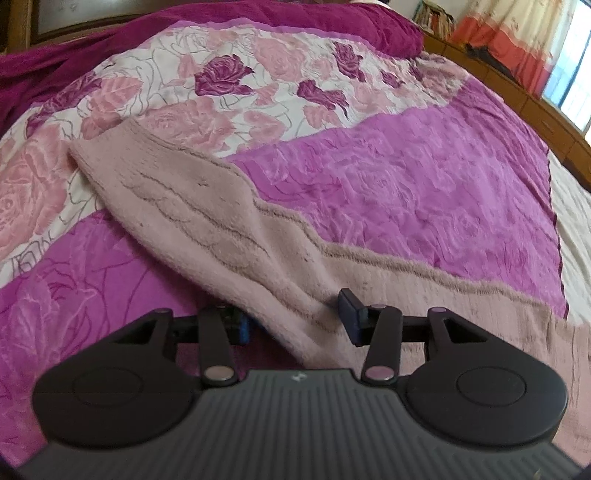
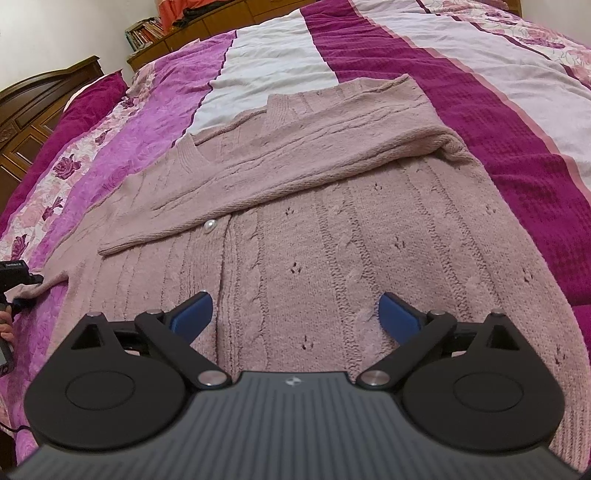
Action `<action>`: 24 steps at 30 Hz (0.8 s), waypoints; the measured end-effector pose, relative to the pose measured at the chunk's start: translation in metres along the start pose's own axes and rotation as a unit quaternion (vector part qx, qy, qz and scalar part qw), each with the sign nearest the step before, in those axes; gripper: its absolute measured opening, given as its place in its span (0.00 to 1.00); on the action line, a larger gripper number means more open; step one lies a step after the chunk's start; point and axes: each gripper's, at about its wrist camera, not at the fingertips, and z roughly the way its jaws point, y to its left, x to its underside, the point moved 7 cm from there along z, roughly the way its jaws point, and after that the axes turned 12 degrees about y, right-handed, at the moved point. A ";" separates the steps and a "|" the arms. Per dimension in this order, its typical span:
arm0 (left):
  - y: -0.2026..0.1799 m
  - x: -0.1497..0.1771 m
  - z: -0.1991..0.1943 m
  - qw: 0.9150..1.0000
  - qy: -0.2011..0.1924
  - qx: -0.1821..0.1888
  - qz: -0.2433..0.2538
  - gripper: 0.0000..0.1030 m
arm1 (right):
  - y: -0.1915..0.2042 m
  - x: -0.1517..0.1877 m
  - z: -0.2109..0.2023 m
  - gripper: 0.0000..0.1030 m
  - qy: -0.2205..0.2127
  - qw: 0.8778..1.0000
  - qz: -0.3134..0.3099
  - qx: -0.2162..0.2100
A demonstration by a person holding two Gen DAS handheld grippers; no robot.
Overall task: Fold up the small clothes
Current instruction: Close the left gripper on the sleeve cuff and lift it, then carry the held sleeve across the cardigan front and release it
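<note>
While the pink knitted cardigan (image 2: 314, 229) lies spread flat across the bed, one sleeve (image 2: 288, 177) is folded over its chest, running from the right shoulder down to a cuff near the left edge. A pearl button (image 2: 209, 224) peeks out just below that folded sleeve, on the front placket. The right gripper (image 2: 295, 314) hangs over the lower front of the cardigan with its jaws spread wide, blue pads apart and nothing between them but the knit beneath; whether they touch it I cannot tell.

The other sleeve (image 1: 192, 206) stretches out over the bedspread (image 1: 406, 177), which is pink and purple with a rose pattern. The left gripper (image 1: 295, 317) has its jaws at a middling width with a bunched fold of that sleeve's fabric between them, and the pads appear to press on it from both sides. From the right wrist view, the left gripper shows at the far left edge with the sleeve's end at its tip, and fingers of the person's hand (image 2: 5, 330) are on its handle. Wooden furniture (image 1: 517, 99) and a curtain (image 1: 517, 33) stand beyond the bed.
</note>
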 end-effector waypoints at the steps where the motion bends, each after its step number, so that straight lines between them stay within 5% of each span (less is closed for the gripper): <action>1: 0.001 -0.002 0.001 1.000 -0.003 0.002 -0.005 0.46 | 0.000 0.000 0.000 0.97 0.000 1.000 0.000 0.001; 6: -0.001 -0.008 0.004 1.000 -0.015 -0.004 0.011 0.42 | -0.001 0.000 -0.002 0.97 -0.004 1.000 0.006 -0.001; 8: -0.004 -0.009 0.002 0.999 -0.029 -0.012 0.035 0.14 | -0.002 0.000 -0.002 0.97 -0.004 1.000 0.007 -0.001; 15: -0.028 -0.009 -0.039 0.990 -0.098 0.032 0.095 0.09 | -0.003 -0.001 -0.002 0.97 -0.006 1.000 0.010 -0.005; 24: -0.105 0.003 -0.106 0.971 -0.153 0.099 0.153 0.09 | -0.008 -0.001 -0.007 0.97 -0.013 1.000 0.020 -0.017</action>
